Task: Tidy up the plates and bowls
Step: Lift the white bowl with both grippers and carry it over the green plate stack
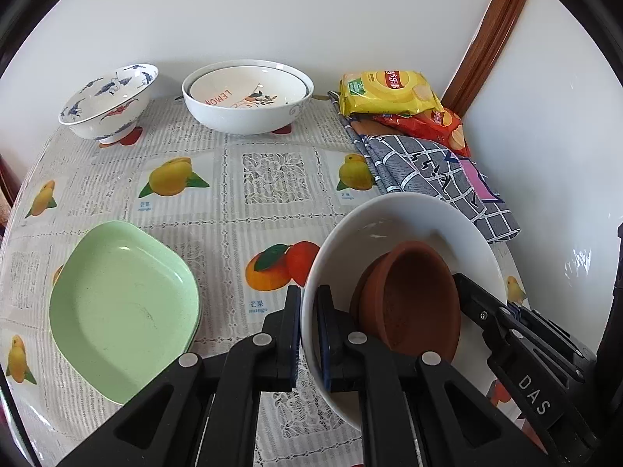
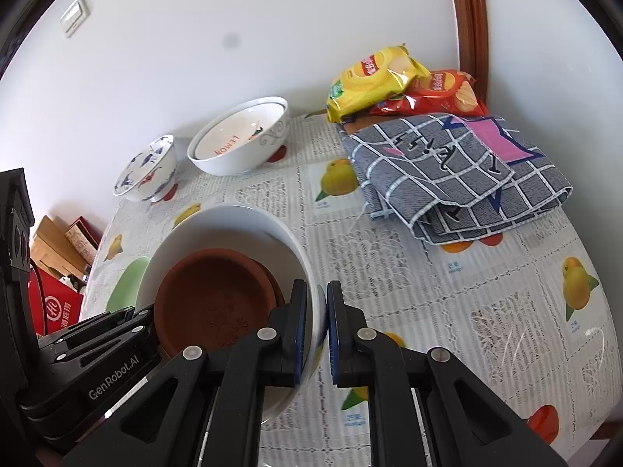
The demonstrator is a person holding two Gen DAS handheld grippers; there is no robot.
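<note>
Two-handed carry of white bowl [image 1: 393, 218], brown saucers [image 1: 409, 299] nested loose inside. Left gripper [image 1: 308, 334] clenched on bowl rim at bowl's 9 o'clock; right gripper [image 2: 317, 330] clenched on rim at 3 o'clock. In each wrist view, one pad inside the wall, one outside, rim running straight between.

Handling notes: keep both hands level and moving together; bowl tipped, saucers likely to slide toward the low side. Avoid twisting either wrist; thin rim, small pad contact, slip probable.

Likely destination (judgement): nested bowls [image 1: 249, 95] at table's 12 o'clock, beside blue-patterned bowl [image 1: 109, 101]. Green plates [image 1: 124, 307] at 8 o'clock, untouched.
</note>
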